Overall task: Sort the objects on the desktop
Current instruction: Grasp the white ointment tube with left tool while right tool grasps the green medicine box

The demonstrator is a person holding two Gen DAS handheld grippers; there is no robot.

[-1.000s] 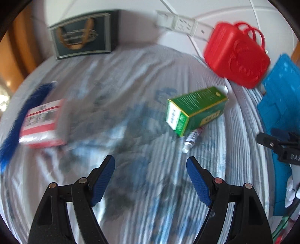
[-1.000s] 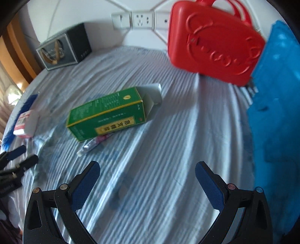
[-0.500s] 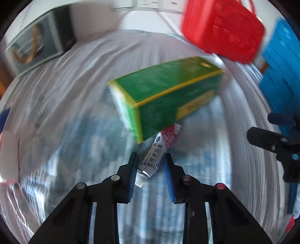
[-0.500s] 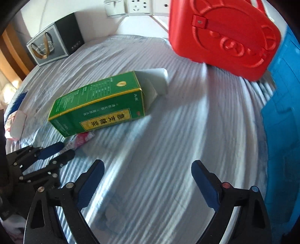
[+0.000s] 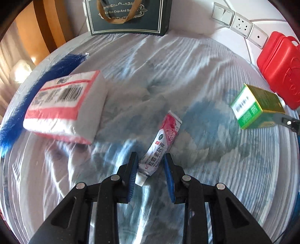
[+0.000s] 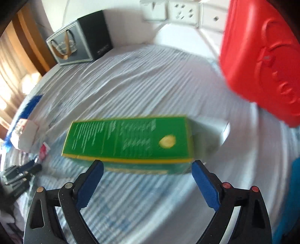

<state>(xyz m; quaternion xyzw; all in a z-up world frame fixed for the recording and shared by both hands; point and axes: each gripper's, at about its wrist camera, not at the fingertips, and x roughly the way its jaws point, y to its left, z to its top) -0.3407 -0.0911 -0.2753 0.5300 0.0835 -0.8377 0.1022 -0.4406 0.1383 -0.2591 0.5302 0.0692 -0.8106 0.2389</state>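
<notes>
A red-and-white ointment tube (image 5: 165, 138) sticks out forward from my left gripper (image 5: 151, 161), which is shut on its capped end just above the striped cloth. A green medicine box (image 5: 253, 107) lies to the right of it. In the right wrist view the same green box (image 6: 131, 138) lies on its side, long side across, blurred. My right gripper (image 6: 147, 167) stands open and wide, its fingertips at the box's near edge, not pressing on it. The left gripper (image 6: 28, 169) shows at the far left there.
A red-and-white tissue pack (image 5: 63, 105) lies left, with a blue fluffy brush (image 5: 37, 78) behind it. A dark gift bag (image 5: 127, 16) stands at the back, wall sockets (image 5: 241, 24) beside it. A red plastic case (image 6: 262, 62) stands at the right, blue items past it.
My left gripper closed on the tube beside the green box and carried it left, away from the box. My right gripper came down and forward to the green box.
</notes>
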